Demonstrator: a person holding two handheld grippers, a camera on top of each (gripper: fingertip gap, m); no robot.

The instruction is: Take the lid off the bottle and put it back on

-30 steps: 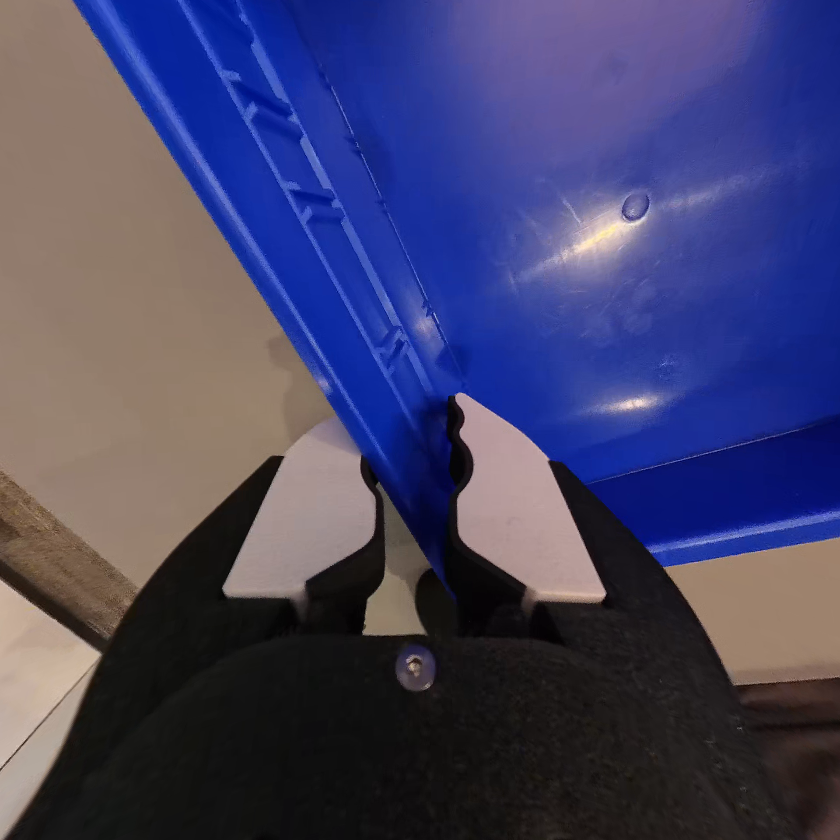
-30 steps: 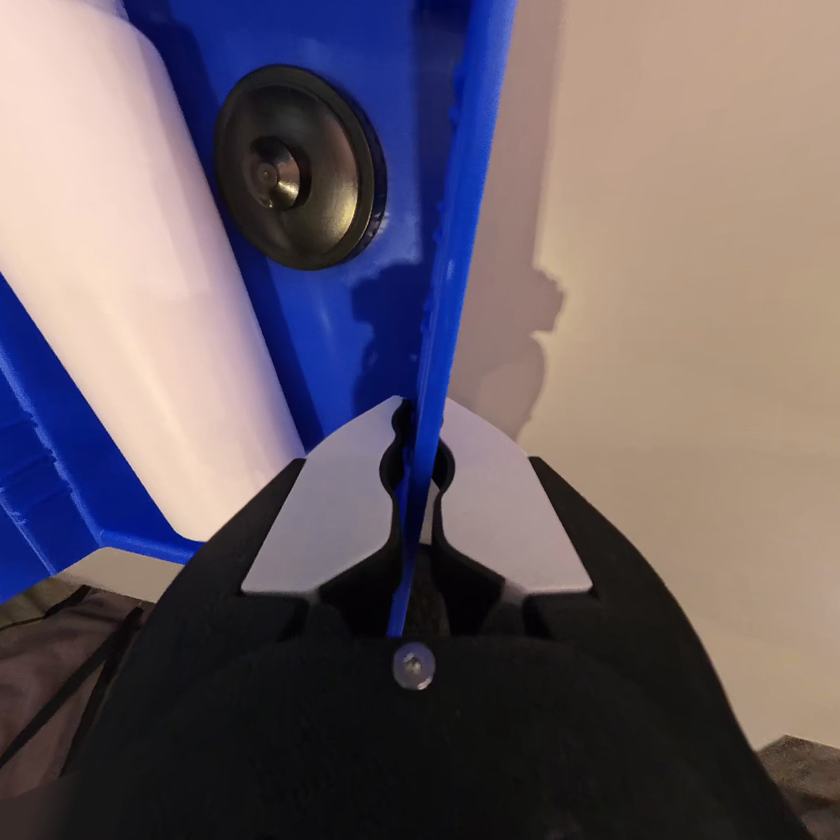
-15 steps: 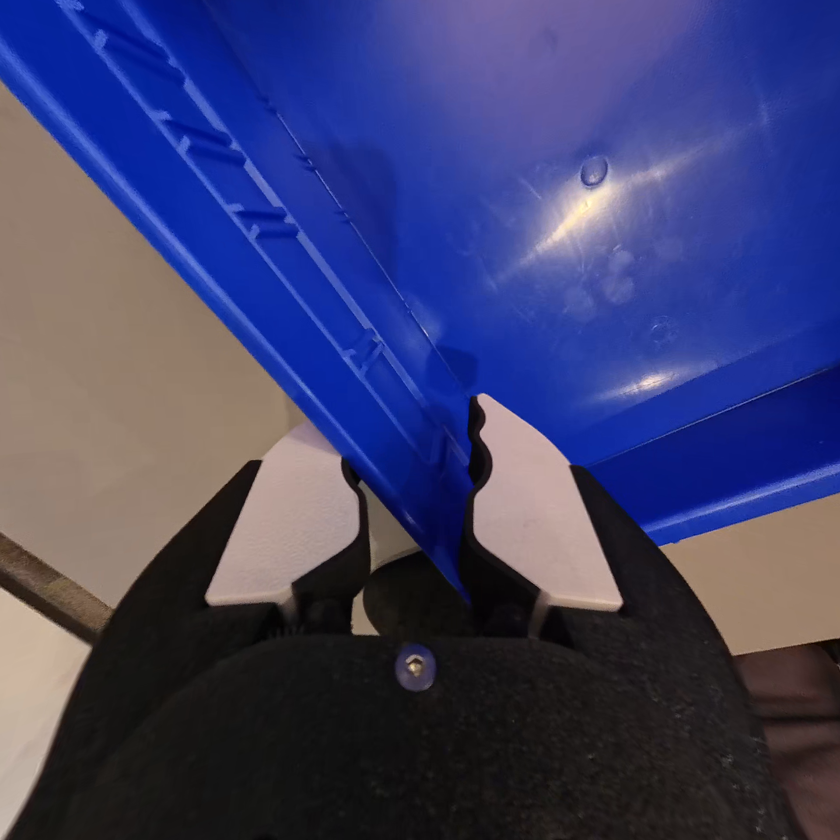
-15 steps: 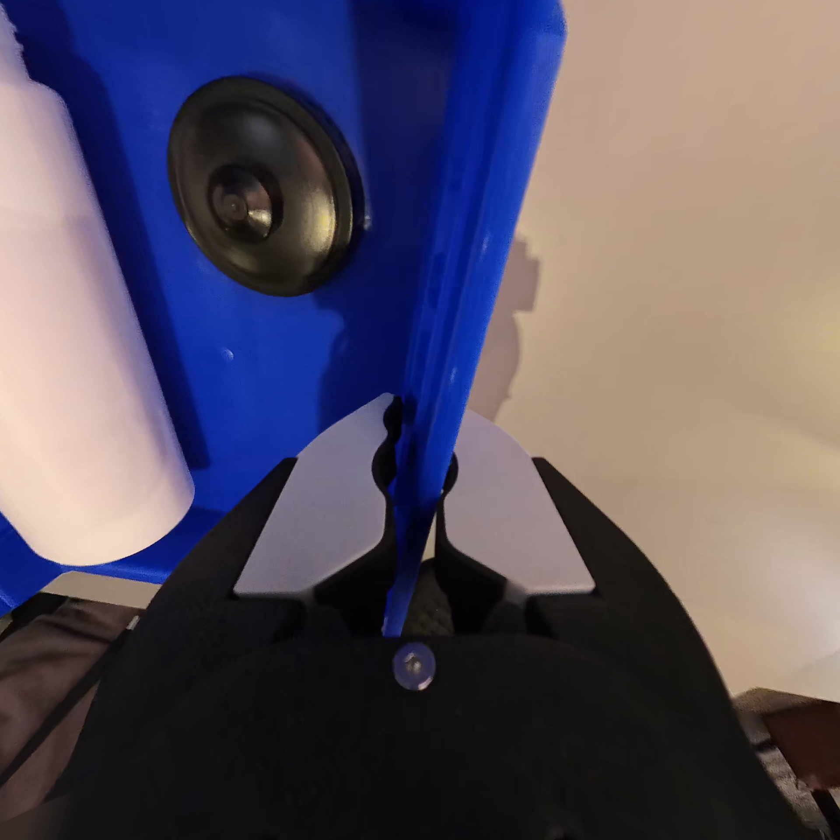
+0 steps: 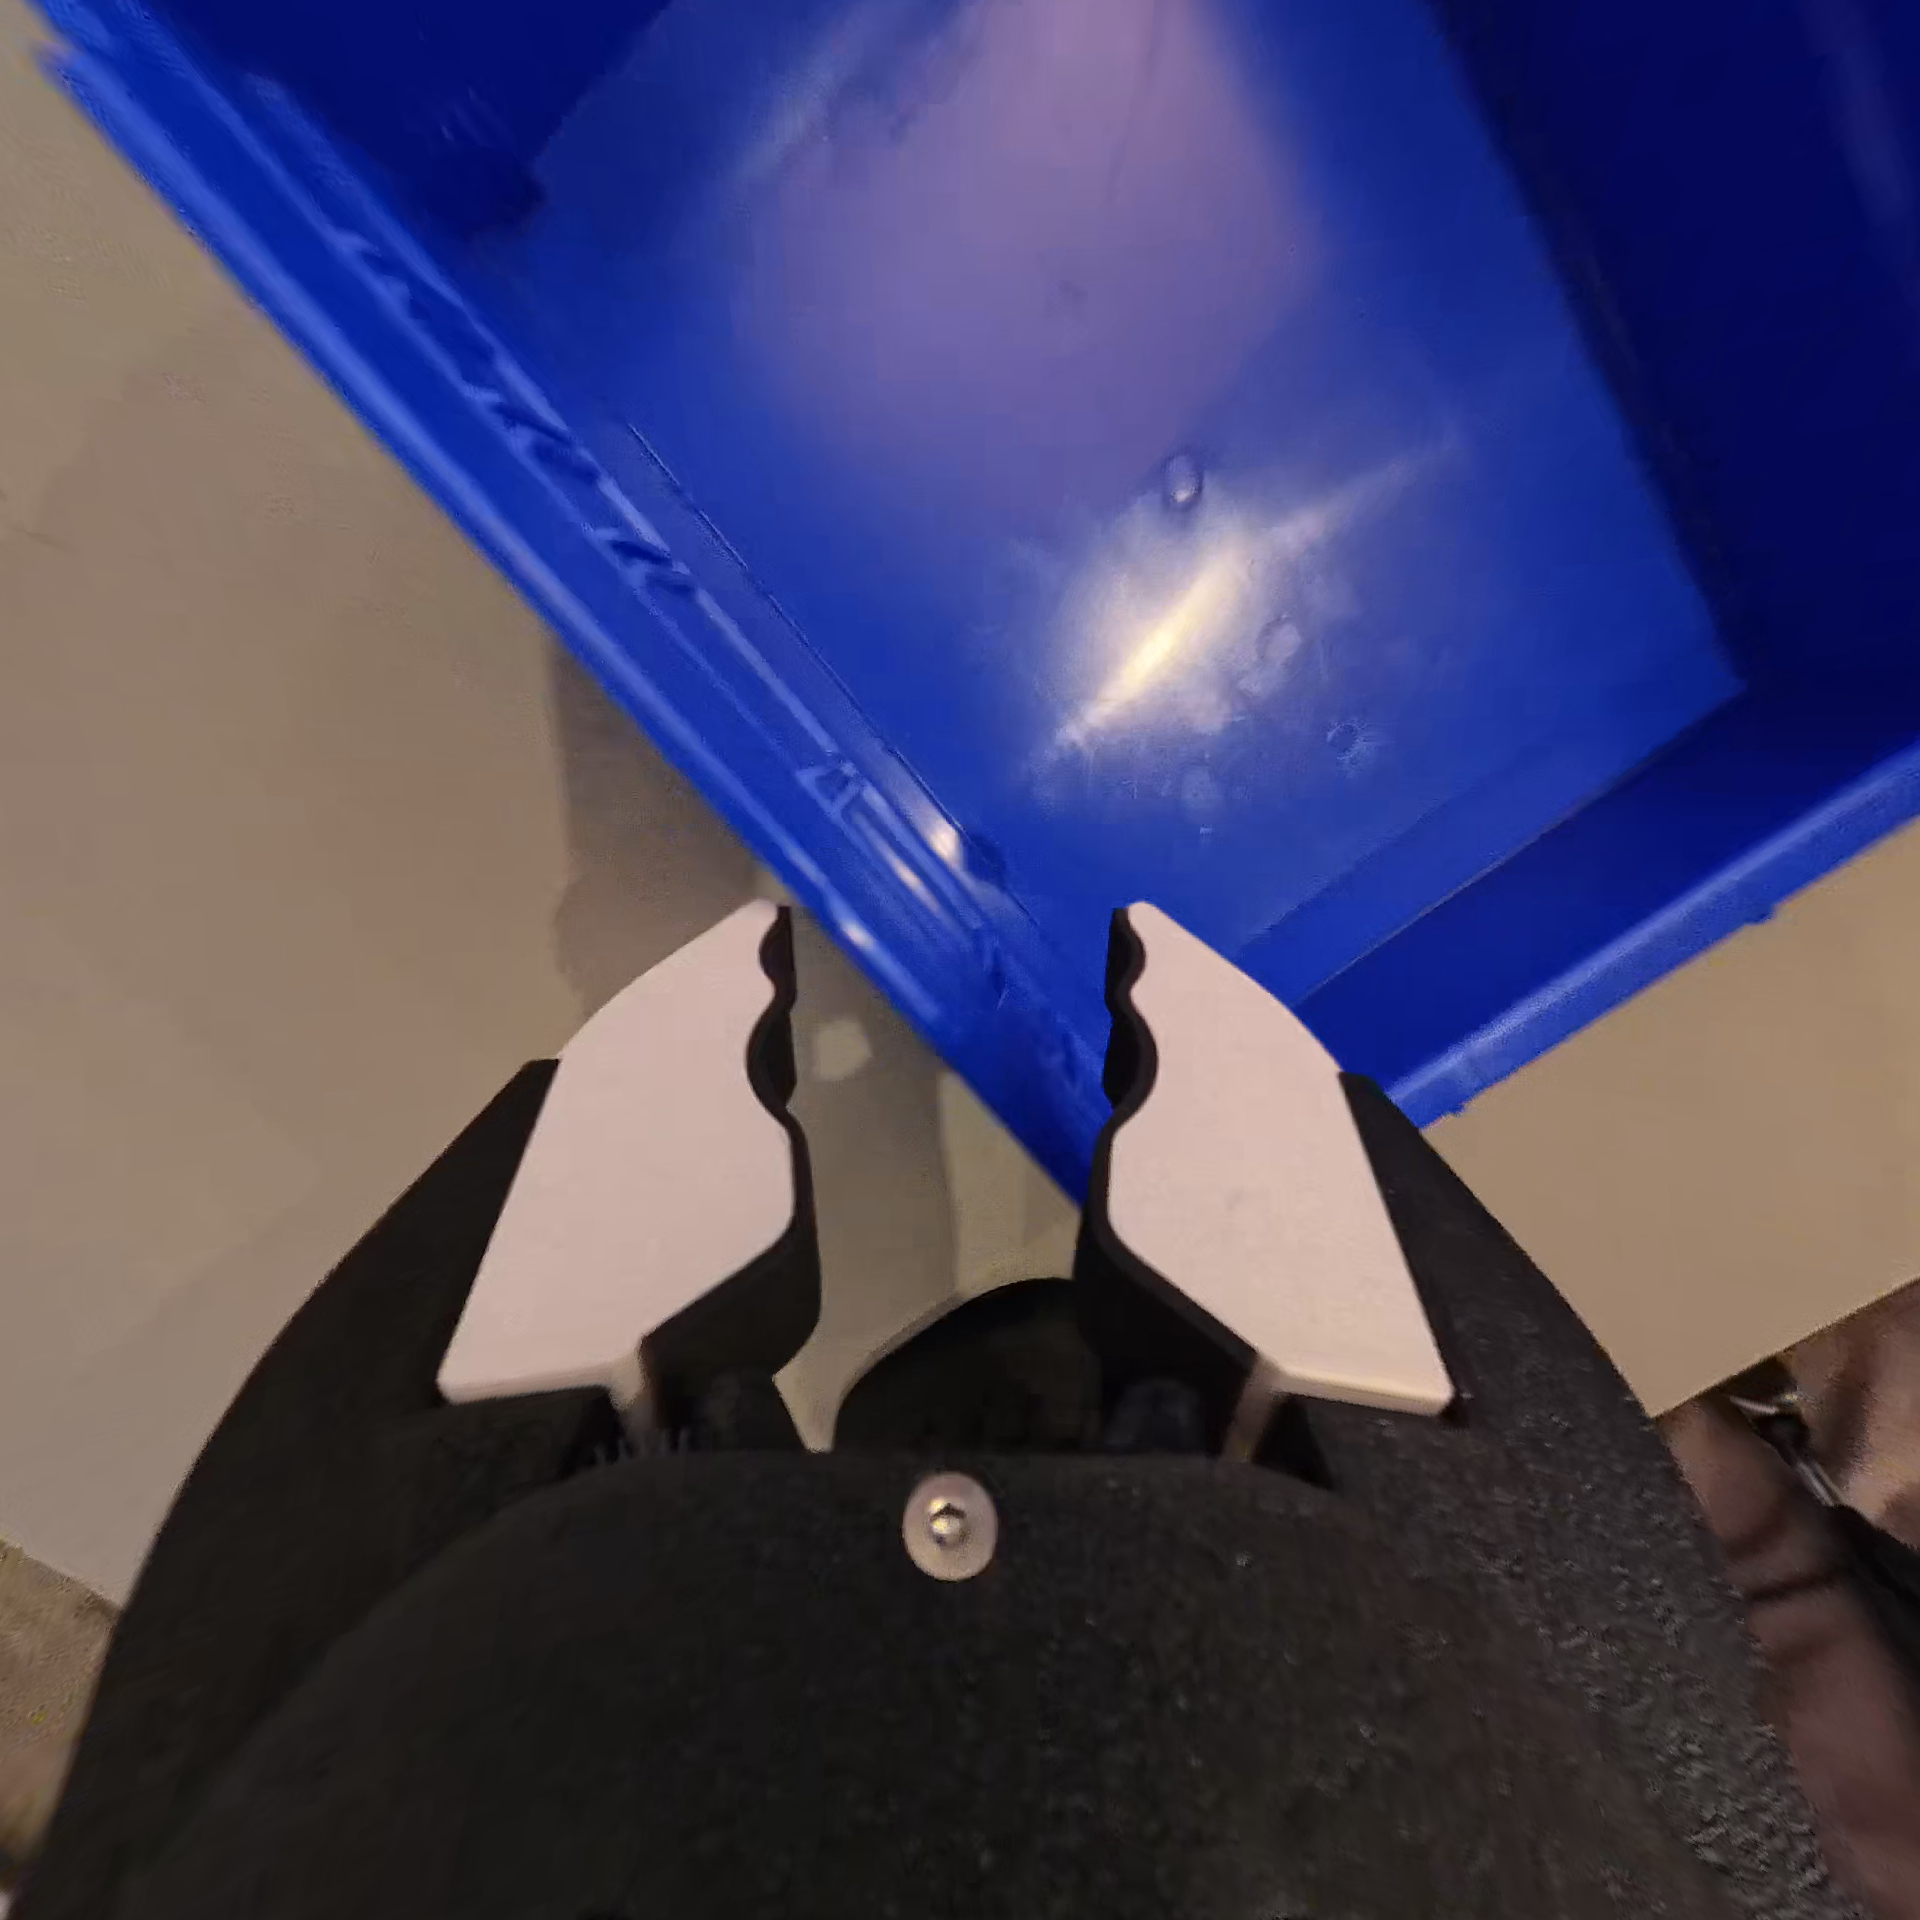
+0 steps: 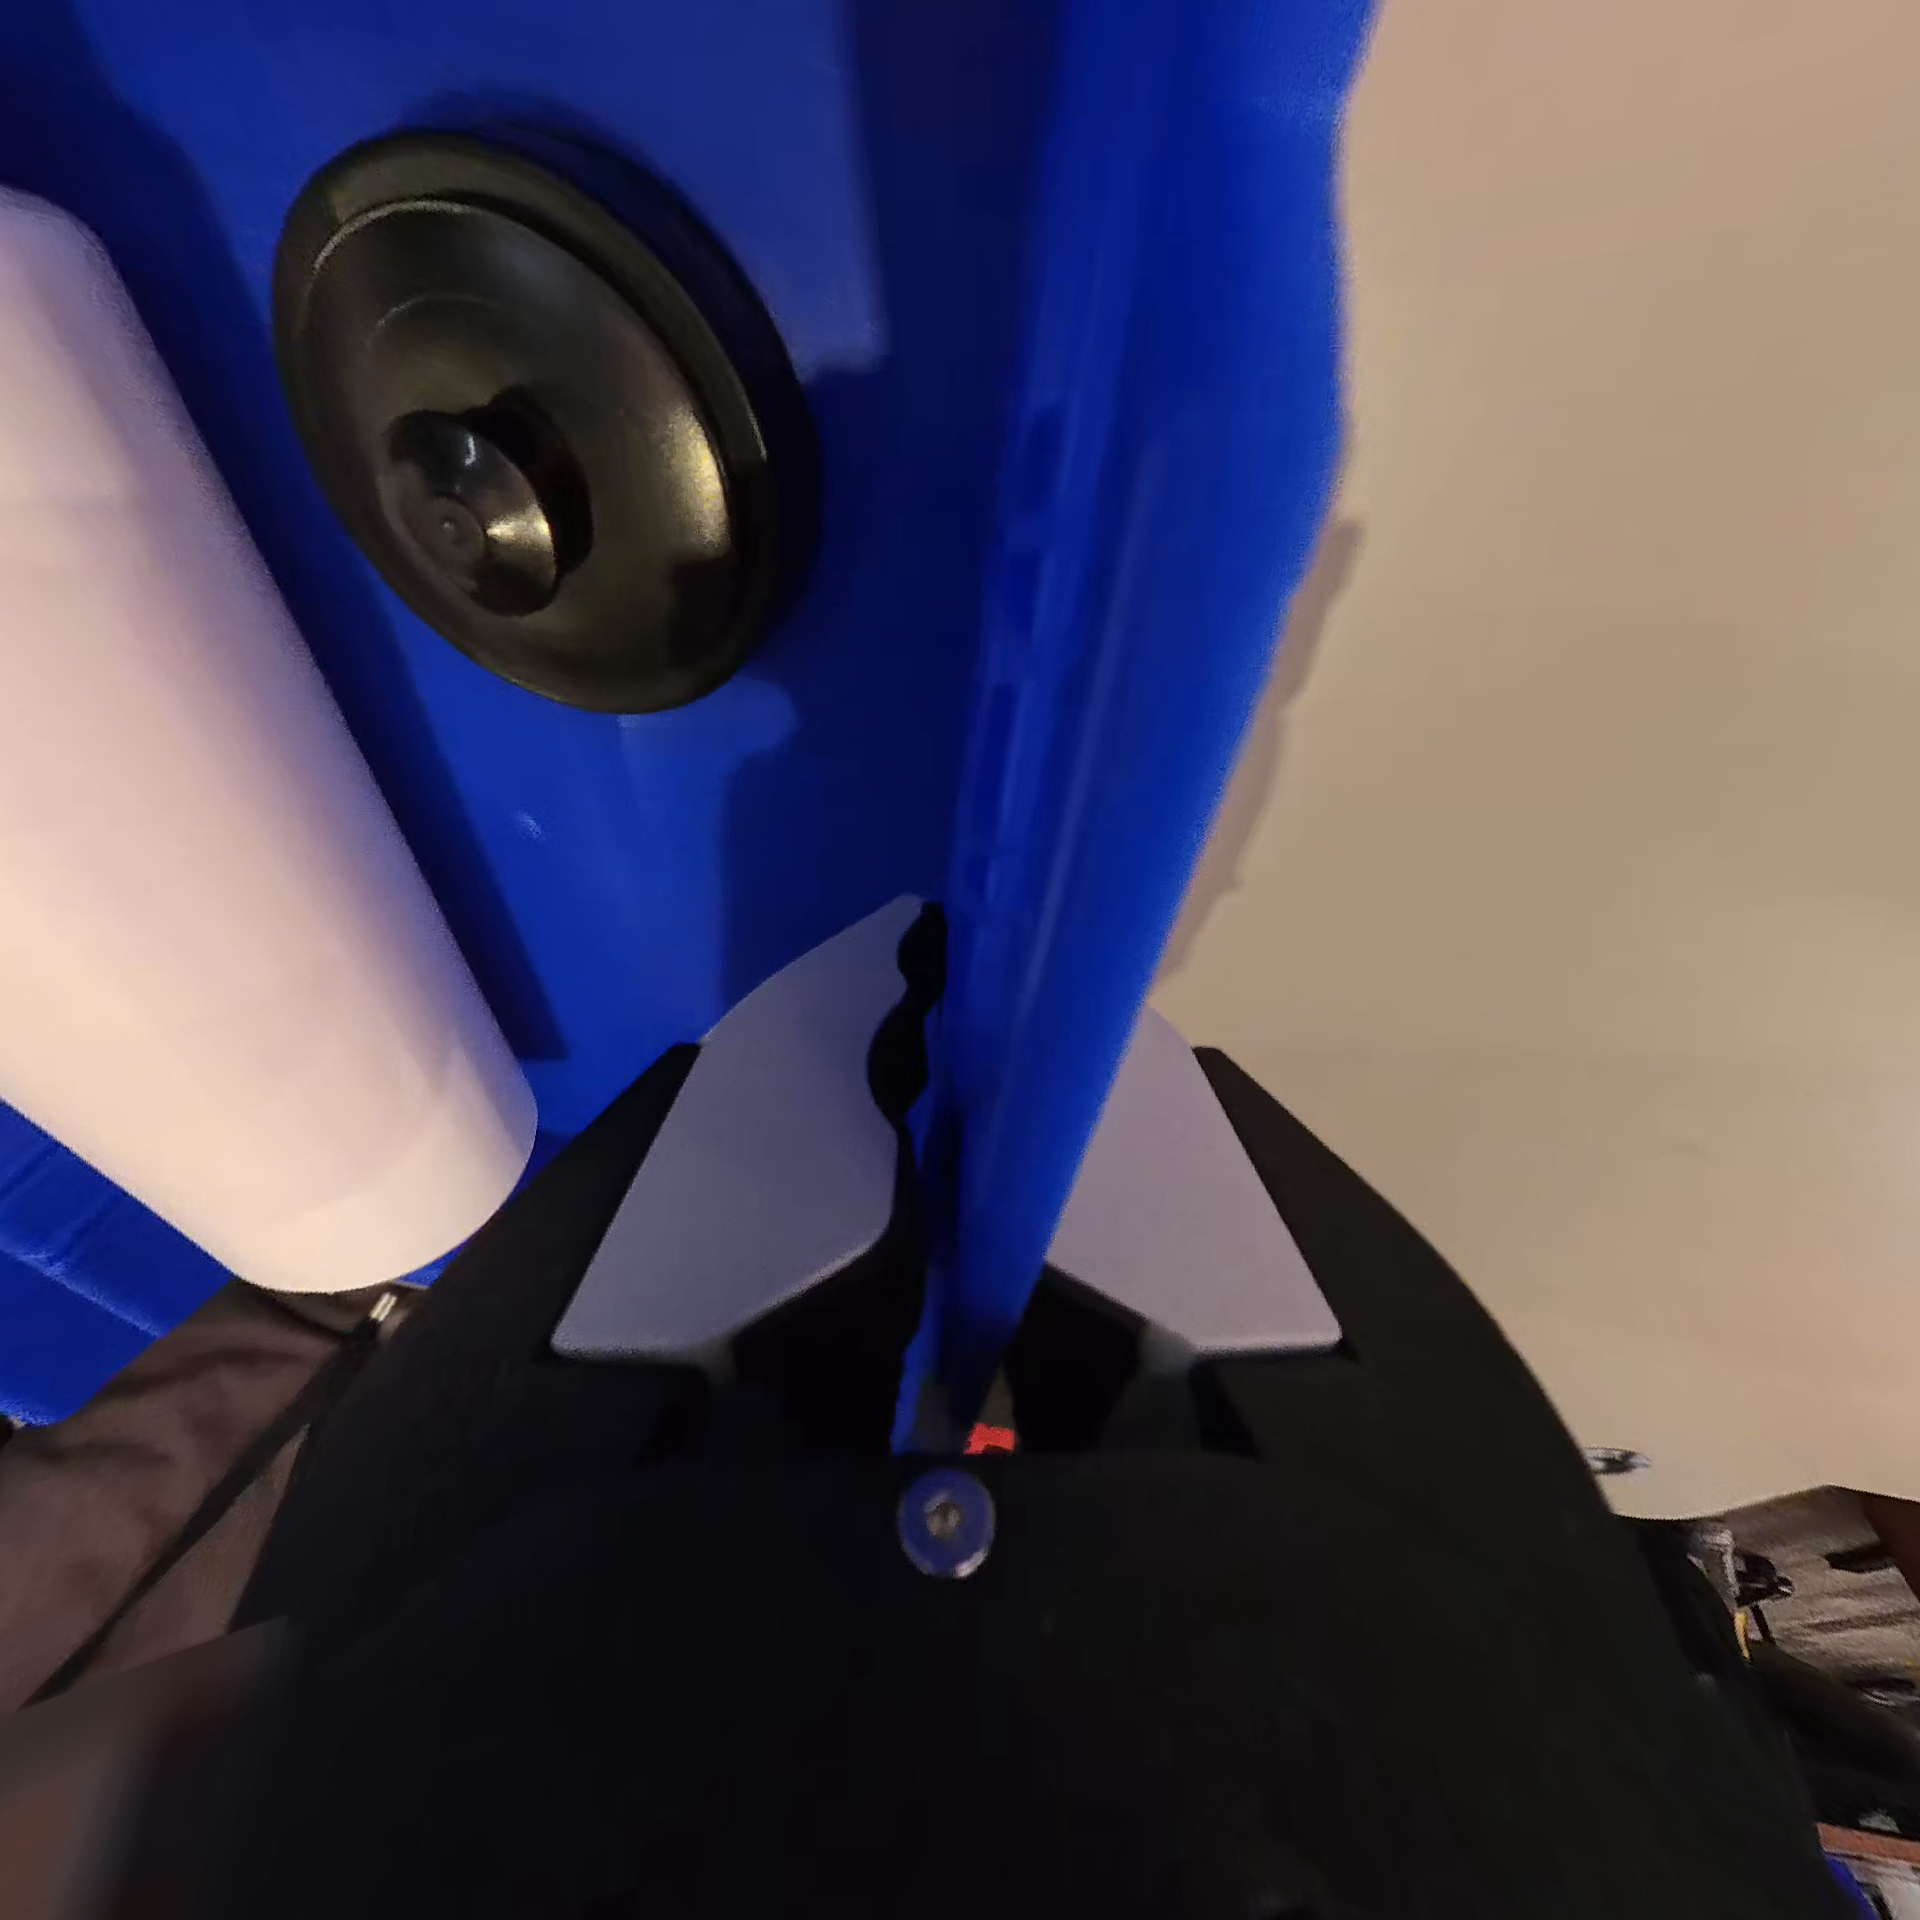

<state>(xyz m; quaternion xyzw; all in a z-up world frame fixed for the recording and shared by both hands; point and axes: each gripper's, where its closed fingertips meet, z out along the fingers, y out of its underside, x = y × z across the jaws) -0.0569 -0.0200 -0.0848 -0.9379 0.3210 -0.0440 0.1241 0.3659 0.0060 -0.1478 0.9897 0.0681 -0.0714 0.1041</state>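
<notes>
A white bottle (image 6: pixel 208 831) lies on its side in a blue plastic bin (image 6: pixel 1143 520). Its neck end is out of frame. A black round lid (image 6: pixel 540 416) lies loose on the bin floor beside the bottle, inner side up. My right gripper (image 6: pixel 1029 987) is shut on the bin's side wall, one finger inside and one outside. My left gripper (image 5: pixel 951 914) is open, and a corner of the bin wall (image 5: pixel 727 644) runs between its fingers. This end of the bin floor (image 5: pixel 1039 416) is bare in the left wrist view.
The bin rests on a beige tabletop (image 5: pixel 260 727), which also shows in the right wrist view (image 6: pixel 1610 727). The table's near edge (image 5: pixel 1766 1320) runs close behind both grippers. Dark fabric (image 6: pixel 156 1455) and clutter (image 6: pixel 1818 1558) lie beyond it.
My left gripper has opened and let go of the bin wall. The bin has shifted and tilted in both views. My right gripper still holds its wall.
</notes>
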